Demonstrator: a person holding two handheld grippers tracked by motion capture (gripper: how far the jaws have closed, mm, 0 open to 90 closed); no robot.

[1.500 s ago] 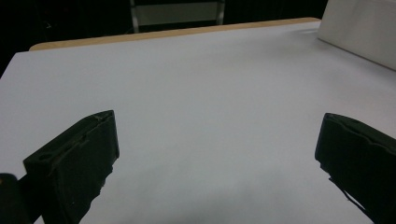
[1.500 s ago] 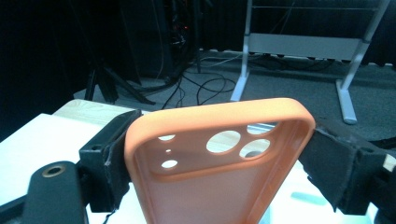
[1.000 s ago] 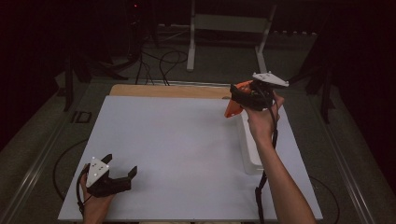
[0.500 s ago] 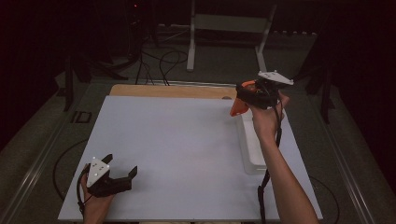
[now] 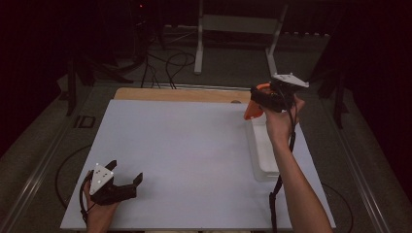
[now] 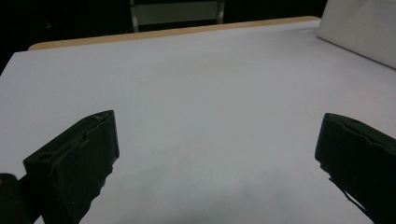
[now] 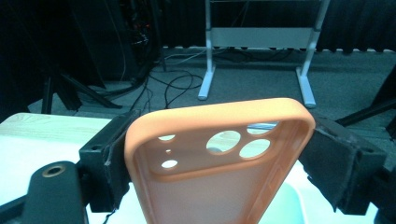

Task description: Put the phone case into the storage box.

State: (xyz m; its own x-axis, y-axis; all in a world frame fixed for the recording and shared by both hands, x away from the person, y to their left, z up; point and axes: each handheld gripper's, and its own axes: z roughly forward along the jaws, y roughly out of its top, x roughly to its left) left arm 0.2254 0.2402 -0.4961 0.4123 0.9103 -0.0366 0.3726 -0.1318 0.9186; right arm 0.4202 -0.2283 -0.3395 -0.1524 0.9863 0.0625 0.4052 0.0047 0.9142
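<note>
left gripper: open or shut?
Open. The left gripper rests low on the white table, its fingers spread wide with nothing between them.

black two-jaw left gripper (image 5: 127, 187) with grey triangular plate, matching right gripper (image 5: 256, 99), black trailing cables, bare forearms

The person's left hand (image 5: 97, 213) rests low at the near left, holding the left gripper (image 5: 127, 183) with its jaws spread wide. The right forearm (image 5: 296, 184) reaches forward and up, its hand (image 5: 279, 121) raising the right gripper (image 5: 257, 99), jaws pressed inward.
</note>
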